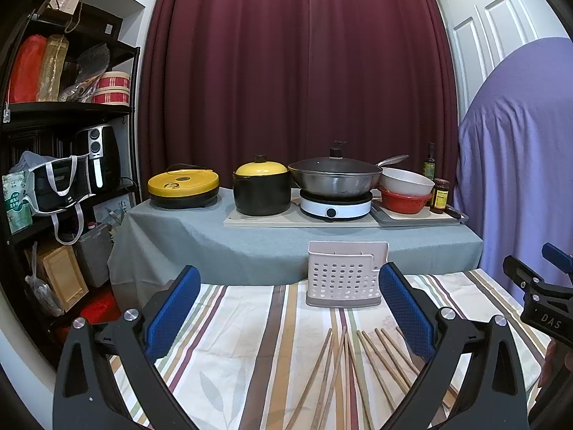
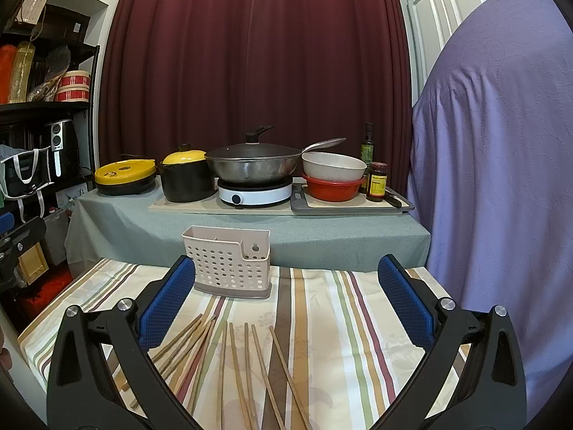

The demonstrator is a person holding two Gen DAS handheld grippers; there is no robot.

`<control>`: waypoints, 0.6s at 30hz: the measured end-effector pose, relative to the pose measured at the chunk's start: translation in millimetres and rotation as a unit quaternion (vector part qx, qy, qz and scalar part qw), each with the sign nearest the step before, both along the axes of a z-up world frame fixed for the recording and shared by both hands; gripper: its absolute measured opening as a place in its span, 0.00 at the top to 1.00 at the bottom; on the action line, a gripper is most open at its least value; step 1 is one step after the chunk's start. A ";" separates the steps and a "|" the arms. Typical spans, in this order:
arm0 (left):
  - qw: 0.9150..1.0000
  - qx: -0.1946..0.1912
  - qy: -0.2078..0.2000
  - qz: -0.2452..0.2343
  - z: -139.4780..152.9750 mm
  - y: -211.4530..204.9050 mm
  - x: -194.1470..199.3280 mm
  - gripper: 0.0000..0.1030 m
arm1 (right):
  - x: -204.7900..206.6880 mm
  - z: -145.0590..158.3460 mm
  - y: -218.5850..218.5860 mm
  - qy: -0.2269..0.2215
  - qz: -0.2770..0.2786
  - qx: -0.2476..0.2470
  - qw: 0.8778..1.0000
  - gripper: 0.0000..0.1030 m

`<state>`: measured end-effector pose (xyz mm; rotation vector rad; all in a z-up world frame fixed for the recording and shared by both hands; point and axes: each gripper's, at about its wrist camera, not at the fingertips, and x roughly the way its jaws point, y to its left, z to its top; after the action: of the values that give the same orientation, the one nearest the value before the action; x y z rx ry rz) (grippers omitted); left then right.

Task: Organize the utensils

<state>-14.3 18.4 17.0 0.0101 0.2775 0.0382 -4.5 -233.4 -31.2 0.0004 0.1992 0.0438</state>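
Hovering, both claws spread wide, empty: L gripper (image 1: 290,308) & R gripper (image 2: 286,297) | chopsticks (image 2: 229,369) loose, fanned on cloth (image 2: 322,322), within reach | holder (image 2: 229,261) upright behind, prob. their destination | nothing sorted yet.

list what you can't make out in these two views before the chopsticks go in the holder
- Chopsticks: near ends run off the bottom edge in both wrist views, and the left hand-held gripper and right hand-held gripper cover some, so no sure count.
- Utensil holder: its inside is hidden by its own perforated front wall.
- Wok: contents hidden under the dark lid.
- Jar: label too small to read.
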 end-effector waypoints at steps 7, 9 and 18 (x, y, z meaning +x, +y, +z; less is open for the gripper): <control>1.000 -0.001 -0.001 0.001 -1.3 0.9 -0.9 0.06 | -0.1 -0.9 -0.1 0.000 0.000 0.000 1.000 0.03; 1.000 0.000 -0.001 0.001 -1.4 0.6 -1.0 0.06 | -0.1 -0.9 0.4 0.000 0.000 0.000 1.000 0.03; 1.000 -0.001 -0.001 0.002 -1.5 -0.1 0.0 0.05 | -0.5 -1.8 -0.1 -0.001 -0.001 0.001 1.000 0.03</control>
<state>-14.3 18.3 15.5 0.0069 0.2759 0.0413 -5.1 -233.5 -33.0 0.0018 0.1965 0.0418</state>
